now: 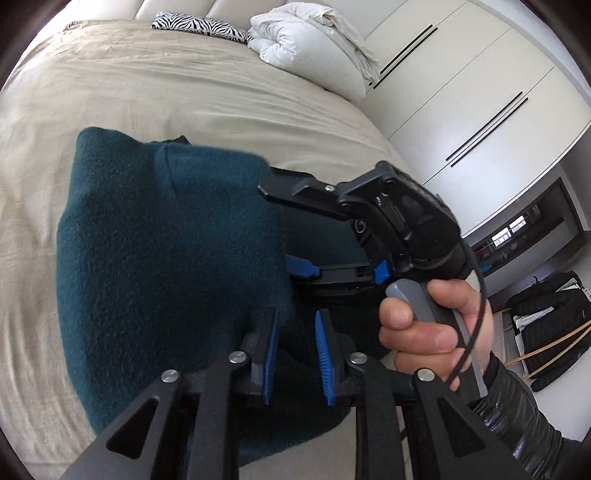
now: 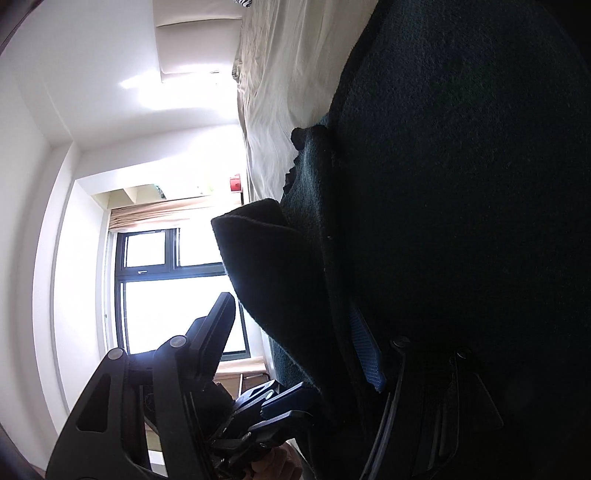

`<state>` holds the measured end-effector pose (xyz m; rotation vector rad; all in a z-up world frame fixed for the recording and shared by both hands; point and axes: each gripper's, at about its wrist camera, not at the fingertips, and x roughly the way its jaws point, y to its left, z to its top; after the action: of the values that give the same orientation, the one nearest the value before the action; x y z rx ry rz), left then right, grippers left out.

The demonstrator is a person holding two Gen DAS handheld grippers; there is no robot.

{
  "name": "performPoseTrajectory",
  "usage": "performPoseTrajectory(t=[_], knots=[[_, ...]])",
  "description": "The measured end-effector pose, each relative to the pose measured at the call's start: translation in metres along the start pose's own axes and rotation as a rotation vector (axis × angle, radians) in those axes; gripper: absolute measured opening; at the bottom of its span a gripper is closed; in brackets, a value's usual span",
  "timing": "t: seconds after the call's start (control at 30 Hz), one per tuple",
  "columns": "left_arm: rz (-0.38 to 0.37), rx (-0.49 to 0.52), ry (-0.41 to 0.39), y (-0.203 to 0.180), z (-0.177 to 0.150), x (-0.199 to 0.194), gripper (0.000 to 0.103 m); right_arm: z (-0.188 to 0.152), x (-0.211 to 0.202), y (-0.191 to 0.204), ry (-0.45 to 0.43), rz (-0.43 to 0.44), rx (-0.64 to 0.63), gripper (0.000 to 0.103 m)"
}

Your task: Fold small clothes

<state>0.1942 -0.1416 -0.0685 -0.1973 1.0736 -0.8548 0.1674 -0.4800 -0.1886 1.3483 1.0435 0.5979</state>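
Observation:
A dark teal fleece garment (image 1: 166, 266) lies folded on the beige bed (image 1: 184, 96). My left gripper (image 1: 295, 343) is just above its near edge, blue pads apart, with a fold of fleece rising between them. My right gripper (image 1: 306, 236) comes in from the right, turned on its side, with fleece between its fingers. In the right wrist view the fleece (image 2: 461, 221) fills the frame and drapes over the right gripper (image 2: 295, 339), which stands wide open; one blue pad (image 2: 365, 354) shows under the cloth.
A white duvet bundle (image 1: 314, 40) and a zebra-print pillow (image 1: 199, 24) lie at the bed's head. White wardrobe doors (image 1: 461, 92) stand to the right. Dark clothes (image 1: 546, 325) sit on a rack at the lower right. A window (image 2: 177, 288) shows in the right wrist view.

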Motion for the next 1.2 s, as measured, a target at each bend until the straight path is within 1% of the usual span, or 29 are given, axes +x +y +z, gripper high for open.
performPoseTrajectory(t=[0.03, 0.07, 0.1, 0.13, 0.2, 0.27, 0.37, 0.4, 0.43, 0.47, 0.5, 0.53, 0.67, 0.77, 0.9, 0.97, 1.1, 1.2], knots=[[-0.003, 0.023, -0.022, 0.000, -0.004, -0.011, 0.032, 0.000, 0.001, 0.002, 0.003, -0.012, -0.006, 0.060], [0.003, 0.043, -0.050, -0.001, -0.007, -0.022, 0.035, 0.001, 0.003, 0.003, 0.006, -0.020, -0.012, 0.060], [0.013, 0.056, -0.078, 0.001, -0.011, -0.032, 0.039, -0.006, 0.009, 0.004, 0.008, -0.031, -0.018, 0.060], [0.020, 0.061, -0.093, 0.004, -0.015, -0.040, 0.041, -0.011, 0.011, 0.003, 0.010, -0.044, -0.024, 0.060], [0.027, 0.052, -0.098, 0.012, -0.024, -0.048, 0.041, -0.010, 0.018, 0.007, 0.008, -0.076, -0.037, 0.060], [0.036, 0.027, -0.093, 0.020, -0.030, -0.048, 0.041, -0.010, 0.029, 0.014, 0.007, -0.116, -0.058, 0.060], [0.026, -0.018, -0.094, 0.027, -0.036, -0.043, 0.041, -0.015, 0.041, 0.029, -0.001, -0.208, -0.105, 0.055], [0.025, -0.026, -0.098, 0.029, -0.038, -0.044, 0.041, -0.018, 0.045, 0.034, -0.001, -0.258, -0.130, 0.044], [0.020, -0.028, -0.099, 0.029, -0.039, -0.044, 0.041, -0.019, 0.047, 0.038, -0.001, -0.318, -0.152, 0.027], [0.017, -0.025, -0.098, 0.028, -0.040, -0.043, 0.041, -0.020, 0.048, 0.040, -0.004, -0.361, -0.164, 0.020], [0.018, -0.019, -0.096, 0.025, -0.038, -0.042, 0.041, -0.021, 0.048, 0.041, -0.009, -0.382, -0.168, 0.014], [0.020, -0.013, -0.096, 0.023, -0.038, -0.043, 0.044, -0.021, 0.046, 0.044, -0.015, -0.398, -0.173, 0.012], [0.005, 0.008, -0.105, 0.016, -0.039, -0.048, 0.045, -0.021, 0.028, 0.060, -0.050, -0.445, -0.211, 0.011], [0.007, 0.019, -0.119, 0.011, -0.038, -0.051, 0.050, -0.018, 0.010, 0.075, -0.087, -0.468, -0.230, 0.010], [0.003, 0.028, -0.118, 0.002, -0.028, -0.043, 0.050, -0.009, -0.031, 0.078, -0.122, -0.511, -0.238, 0.010], [0.001, 0.035, -0.116, -0.003, -0.025, -0.039, 0.050, -0.007, -0.044, 0.078, -0.132, -0.530, -0.239, 0.010], [0.006, 0.065, -0.108, -0.016, -0.017, -0.029, 0.050, -0.007, -0.068, 0.073, -0.155, -0.538, -0.218, 0.010], [0.004, 0.088, -0.106, -0.028, -0.012, -0.023, 0.050, -0.006, -0.075, 0.066, -0.153, -0.543, -0.208, 0.010]])
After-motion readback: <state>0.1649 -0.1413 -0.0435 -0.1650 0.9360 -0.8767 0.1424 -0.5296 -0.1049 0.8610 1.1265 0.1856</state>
